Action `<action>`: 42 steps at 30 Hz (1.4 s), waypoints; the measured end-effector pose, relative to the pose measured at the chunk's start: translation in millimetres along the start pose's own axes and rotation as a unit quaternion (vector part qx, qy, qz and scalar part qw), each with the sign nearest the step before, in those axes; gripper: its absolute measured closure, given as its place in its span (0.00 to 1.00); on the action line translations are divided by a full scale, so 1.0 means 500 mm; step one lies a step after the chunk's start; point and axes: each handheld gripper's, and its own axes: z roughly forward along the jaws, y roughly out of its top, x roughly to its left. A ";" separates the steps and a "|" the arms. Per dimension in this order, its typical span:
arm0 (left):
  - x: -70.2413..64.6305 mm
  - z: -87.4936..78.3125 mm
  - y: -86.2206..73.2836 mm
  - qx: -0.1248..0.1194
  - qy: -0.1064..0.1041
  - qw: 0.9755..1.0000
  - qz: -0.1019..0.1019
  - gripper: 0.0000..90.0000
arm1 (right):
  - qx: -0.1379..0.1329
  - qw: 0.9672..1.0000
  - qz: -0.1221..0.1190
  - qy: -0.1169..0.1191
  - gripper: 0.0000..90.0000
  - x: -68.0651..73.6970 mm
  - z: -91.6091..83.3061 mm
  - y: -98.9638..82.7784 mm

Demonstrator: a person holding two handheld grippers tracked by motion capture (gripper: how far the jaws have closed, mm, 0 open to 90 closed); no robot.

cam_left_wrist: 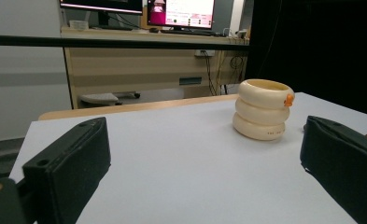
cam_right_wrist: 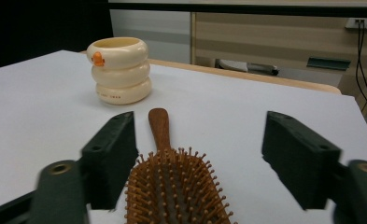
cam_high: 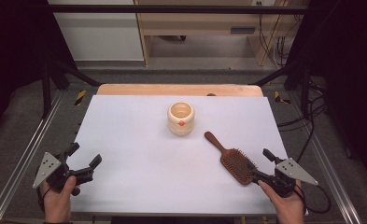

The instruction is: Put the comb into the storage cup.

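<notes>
A cream cup shaped like stacked rings (cam_high: 180,118), with a small orange mark, stands upright in the middle of the white table (cam_high: 134,140). To its right a brown wooden hairbrush (cam_high: 232,158) lies bristles up, its handle pointing toward the cup. My right gripper (cam_high: 259,161) is open at the brush's head. In the right gripper view the brush (cam_right_wrist: 172,186) lies between the jaws, close to the left one, and the cup (cam_right_wrist: 119,70) is beyond. My left gripper (cam_high: 85,155) is open and holds nothing at the table's front left. From there the cup (cam_left_wrist: 263,109) is ahead to the right.
A wooden strip (cam_high: 179,89) edges the table's far side. Metal rails (cam_high: 27,149) run along both sides, and cables (cam_high: 307,116) lie on the floor at the right. A wooden desk with monitors (cam_left_wrist: 181,11) stands beyond the table.
</notes>
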 end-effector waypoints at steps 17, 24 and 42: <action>-0.001 0.001 -0.001 0.003 0.000 1.000 0.001 0.02 | 0.055 0.998 -0.001 -0.006 0.91 -0.005 -0.017 -0.017; -0.001 0.001 -0.001 0.004 0.000 1.000 0.002 0.02 | 0.071 0.997 0.013 0.000 0.99 -0.009 -0.018 -0.020; 0.000 0.001 -0.001 0.005 0.001 1.000 0.004 0.02 | 0.121 0.992 0.019 0.005 1.00 -0.003 -0.032 -0.030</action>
